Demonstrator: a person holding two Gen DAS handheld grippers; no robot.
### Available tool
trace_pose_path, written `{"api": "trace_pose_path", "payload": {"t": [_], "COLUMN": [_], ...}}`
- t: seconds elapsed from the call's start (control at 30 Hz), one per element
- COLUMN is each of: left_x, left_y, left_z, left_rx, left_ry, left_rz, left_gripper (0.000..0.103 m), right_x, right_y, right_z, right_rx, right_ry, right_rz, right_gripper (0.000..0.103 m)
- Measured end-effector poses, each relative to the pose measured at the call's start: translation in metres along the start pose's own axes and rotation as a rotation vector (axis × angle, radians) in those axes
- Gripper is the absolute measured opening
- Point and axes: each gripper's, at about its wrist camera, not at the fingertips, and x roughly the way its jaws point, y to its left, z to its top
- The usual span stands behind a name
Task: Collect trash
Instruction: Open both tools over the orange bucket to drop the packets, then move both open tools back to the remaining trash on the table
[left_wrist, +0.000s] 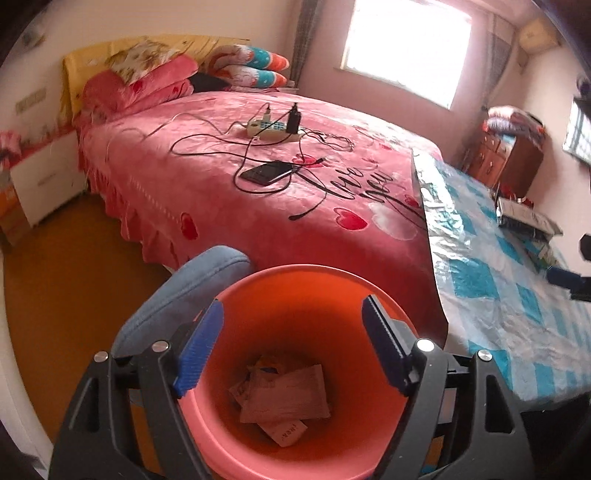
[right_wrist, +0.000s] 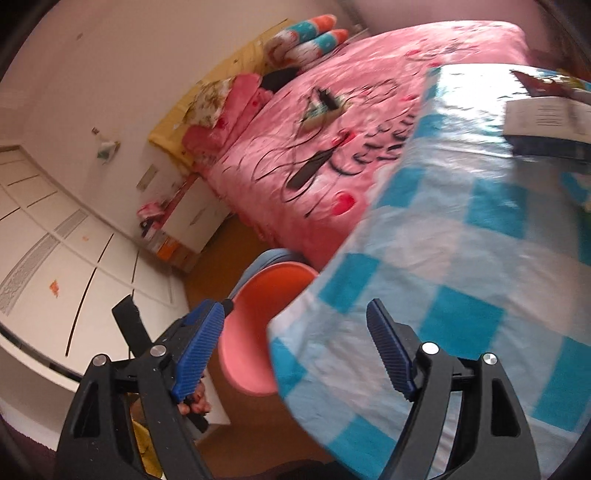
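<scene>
An orange-pink trash bin (left_wrist: 295, 275) stands on the floor beside the bed, and crumpled paper wrappers (left_wrist: 284, 398) lie at its bottom. My left gripper (left_wrist: 293, 304) hangs right over the bin's mouth, open, with nothing between its blue pads. In the right wrist view the same bin (right_wrist: 251, 332) shows partly under the corner of a table with a blue and white checked cloth (right_wrist: 461, 258). My right gripper (right_wrist: 295, 306) is open and empty above that table corner. A hand (right_wrist: 195, 404) shows behind its left finger.
A bed with a pink blanket (left_wrist: 221, 177) carries a phone (left_wrist: 266, 172), a power strip (left_wrist: 269, 127) and loose cables. A blue-grey cushioned seat (left_wrist: 184, 288) touches the bin's left side. Books or boxes (right_wrist: 546, 114) lie on the table. A white nightstand (left_wrist: 44, 177) stands at the far left.
</scene>
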Motion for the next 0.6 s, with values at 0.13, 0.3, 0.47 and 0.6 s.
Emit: {"api": "trace_pose_path", "payload": {"t": [0.13, 0.3, 0.47, 0.6], "left_x": [0.005, 0.009, 0.007, -0.001], "left_y": [-0.022, -0.05, -0.074, -0.1], "left_z": [0.006, 0.012, 0.02, 0.034], "left_rx": [0.093, 0.168, 0.222, 0.286], "left_ry": [0.047, 0.088, 0.085, 0.057], "left_rz": [0.047, 0.011, -0.04, -0.104], "left_gripper": [0.078, 0.078, 0.078, 0.078], "right_x": [-0.021, -0.044, -0.072, -0.096], "right_y": [-0.017, -0.038, -0.051, -0.062], "right_z": [-0.008, -0.019, -0.028, -0.03], "right_rx": [0.034, 0.07, 0.11, 0.14], "right_ry": [-0.043, -0.082, -0.127, -0.152], "right_rz": [-0.043, -0.105, -0.152, -0.192], "right_gripper": [0.089, 0.089, 0.089, 0.089]}}
